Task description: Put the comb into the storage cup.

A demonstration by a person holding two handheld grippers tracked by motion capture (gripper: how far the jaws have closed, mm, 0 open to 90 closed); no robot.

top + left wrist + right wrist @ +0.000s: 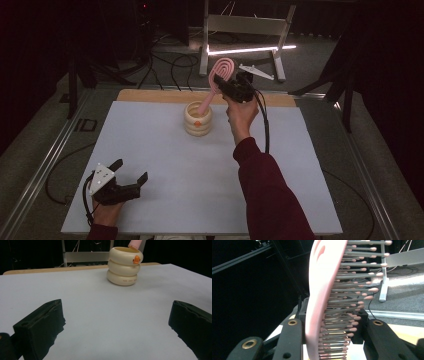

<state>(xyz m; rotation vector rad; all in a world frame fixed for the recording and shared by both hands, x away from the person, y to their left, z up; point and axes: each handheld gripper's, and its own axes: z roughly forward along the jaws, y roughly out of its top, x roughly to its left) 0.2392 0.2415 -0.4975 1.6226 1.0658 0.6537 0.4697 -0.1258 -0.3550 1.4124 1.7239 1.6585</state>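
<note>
From my remote seat I see the holder [198, 120] standing on the tabletop [165, 165], toward its far edge and about midway between left and right. The hairbrush [216, 82] leans in it, handle end down inside the holder, head up and tilted to the far right. My right tool [232, 86] sits above and just right of the holder, clamped on the brush head; in the right gripper view the brush [322, 297] stands between its jaws. My left tool [131, 176] is at the near left corner of the tabletop, well apart from the holder [124, 266], which lies far ahead of it. Beyond the far edge a metal frame [245, 25] stands on the floor.
</note>
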